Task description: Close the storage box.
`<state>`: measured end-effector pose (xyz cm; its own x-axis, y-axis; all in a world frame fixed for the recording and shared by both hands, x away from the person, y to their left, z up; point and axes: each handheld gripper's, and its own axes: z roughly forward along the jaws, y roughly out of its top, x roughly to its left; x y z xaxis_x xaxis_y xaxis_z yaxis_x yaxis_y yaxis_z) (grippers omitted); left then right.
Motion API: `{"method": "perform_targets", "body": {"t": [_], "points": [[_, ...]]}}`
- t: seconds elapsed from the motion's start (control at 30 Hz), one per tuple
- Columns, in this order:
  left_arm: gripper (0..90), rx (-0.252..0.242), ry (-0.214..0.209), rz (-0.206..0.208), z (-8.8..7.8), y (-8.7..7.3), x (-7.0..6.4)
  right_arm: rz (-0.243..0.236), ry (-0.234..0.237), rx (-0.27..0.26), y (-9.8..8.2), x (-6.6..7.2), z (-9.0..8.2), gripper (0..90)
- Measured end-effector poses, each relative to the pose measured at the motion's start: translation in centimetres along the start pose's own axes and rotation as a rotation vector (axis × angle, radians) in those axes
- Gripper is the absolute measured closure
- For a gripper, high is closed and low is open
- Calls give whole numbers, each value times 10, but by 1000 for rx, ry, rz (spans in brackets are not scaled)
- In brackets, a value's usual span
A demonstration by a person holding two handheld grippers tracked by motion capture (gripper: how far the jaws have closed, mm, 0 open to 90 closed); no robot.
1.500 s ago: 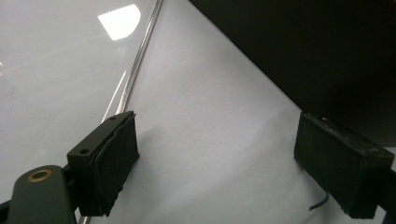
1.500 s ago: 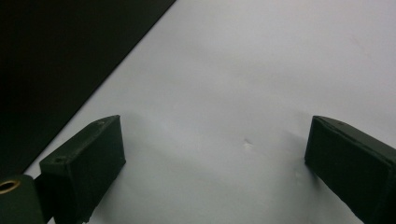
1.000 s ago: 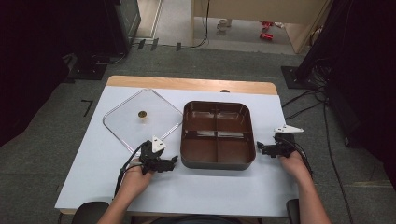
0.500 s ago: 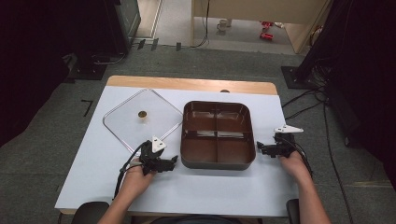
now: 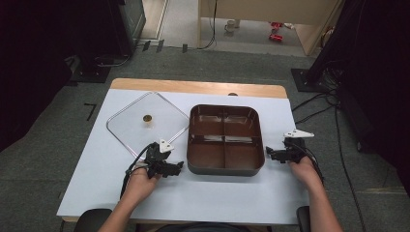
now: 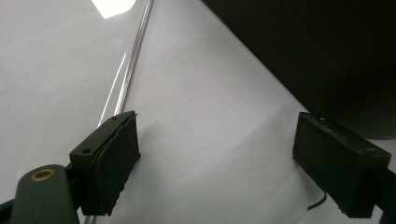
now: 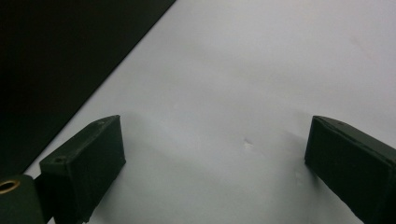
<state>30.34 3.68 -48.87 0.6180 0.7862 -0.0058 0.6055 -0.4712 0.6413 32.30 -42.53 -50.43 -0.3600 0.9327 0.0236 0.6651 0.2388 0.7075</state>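
Observation:
A dark brown square tray with several compartments sits at the middle of the white table. A clear square lid with a small brass knob lies flat to its left. My left gripper rests on the table by the tray's near-left corner, open and holding nothing; its jaws stand wide over bare table, with the lid's edge and the tray's dark wall ahead. My right gripper sits just right of the tray, open and holding nothing, the tray wall at its left.
The table's wooden far edge borders a grey carpeted floor with cables. Dark equipment stands at the far left and black curtains at the right.

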Motion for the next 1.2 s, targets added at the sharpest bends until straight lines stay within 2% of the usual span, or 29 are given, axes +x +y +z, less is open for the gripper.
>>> {"method": "perform_targets", "body": {"t": [0.07,0.2,0.27,0.37,0.53,0.67,0.97,1.13,1.2], "points": [[144,8,-1,0,0,1,0,0,0,0,0,0,0,43],[142,7,-46,5,-6,2,4,0,0,0,0,0,0,43],[142,0,-57,28,-10,2,7,-1,0,0,0,0,0,43],[146,-3,-37,26,-12,4,9,0,0,0,0,0,0,43],[150,-14,-33,12,-15,7,14,0,0,0,0,0,0,43],[152,-35,-40,9,-17,9,19,0,0,0,0,0,0,43],[174,-45,-39,-5,-19,14,30,0,0,0,0,0,0,43],[175,-52,-42,-21,-20,17,37,1,0,0,0,0,0,43],[190,-56,-47,-41,-20,17,41,1,1,0,0,0,0,43]]}}
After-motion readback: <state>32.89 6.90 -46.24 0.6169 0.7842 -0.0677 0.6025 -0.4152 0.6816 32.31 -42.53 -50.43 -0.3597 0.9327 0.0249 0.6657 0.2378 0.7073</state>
